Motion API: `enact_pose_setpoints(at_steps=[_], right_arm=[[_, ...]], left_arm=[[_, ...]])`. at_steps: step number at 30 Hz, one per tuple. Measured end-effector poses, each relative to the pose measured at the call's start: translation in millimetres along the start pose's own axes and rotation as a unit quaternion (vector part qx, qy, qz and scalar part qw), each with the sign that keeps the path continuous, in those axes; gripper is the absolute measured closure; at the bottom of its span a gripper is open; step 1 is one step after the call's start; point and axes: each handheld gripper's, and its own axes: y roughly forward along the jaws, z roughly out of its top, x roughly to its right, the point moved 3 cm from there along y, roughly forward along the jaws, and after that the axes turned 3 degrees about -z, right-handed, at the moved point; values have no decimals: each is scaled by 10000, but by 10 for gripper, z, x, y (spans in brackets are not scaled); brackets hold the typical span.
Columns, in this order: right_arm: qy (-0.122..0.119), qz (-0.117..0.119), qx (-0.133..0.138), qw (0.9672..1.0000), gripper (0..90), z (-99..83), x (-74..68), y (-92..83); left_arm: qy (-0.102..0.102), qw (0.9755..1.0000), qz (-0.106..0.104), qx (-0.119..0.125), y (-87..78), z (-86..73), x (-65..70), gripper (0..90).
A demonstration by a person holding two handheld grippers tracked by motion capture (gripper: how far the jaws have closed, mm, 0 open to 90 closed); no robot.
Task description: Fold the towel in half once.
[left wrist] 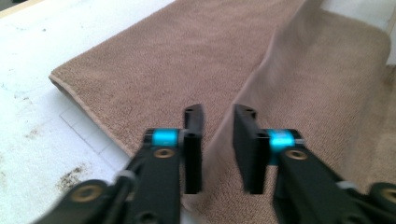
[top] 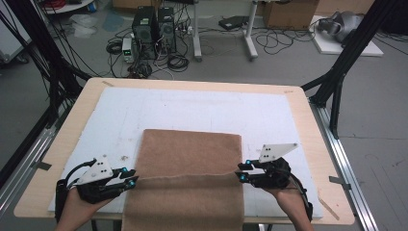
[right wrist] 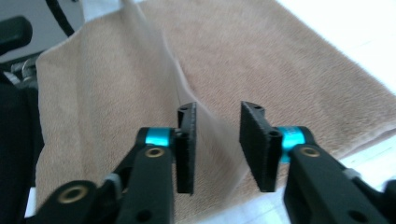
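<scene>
The left gripper stood at the near left edge of the brown terry-cloth towel, its black jaws parted, with a raised fold of the cloth rising in the gap between them and no pad pressing on it. The right gripper sat at the opposite edge, jaws likewise apart, a blurred ridge of towel standing loose between them. The towel was rectangular, short-piled and plain, with a hemmed border. It lay flat on the white foam mat over the pale wooden table, a crosswise crease running between the two grippers, and its near end hung over the table's front edge.
</scene>
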Motion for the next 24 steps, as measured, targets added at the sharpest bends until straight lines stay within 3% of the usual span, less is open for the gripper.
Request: enact_pose_setpoints(at_steps=[4, 11, 19, 24], right_arm=[[-2, -173, -68, 9998, 590, 39, 87, 19], [212, -383, -153, 9989, 525, 48, 338, 161], [438, -692, -404, 9958, 431, 89, 684, 414], [471, -890, -649, 9928, 377, 160, 889, 577]], left_arm=[[-9, 10000, 84, 36, 38, 55, -88, 660], [-268, 9991, 317, 83, 263, 69, -352, 597], [-405, 9969, 680, -30, 535, 140, -644, 525], [-561, 9953, 787, -102, 695, 235, -877, 489]])
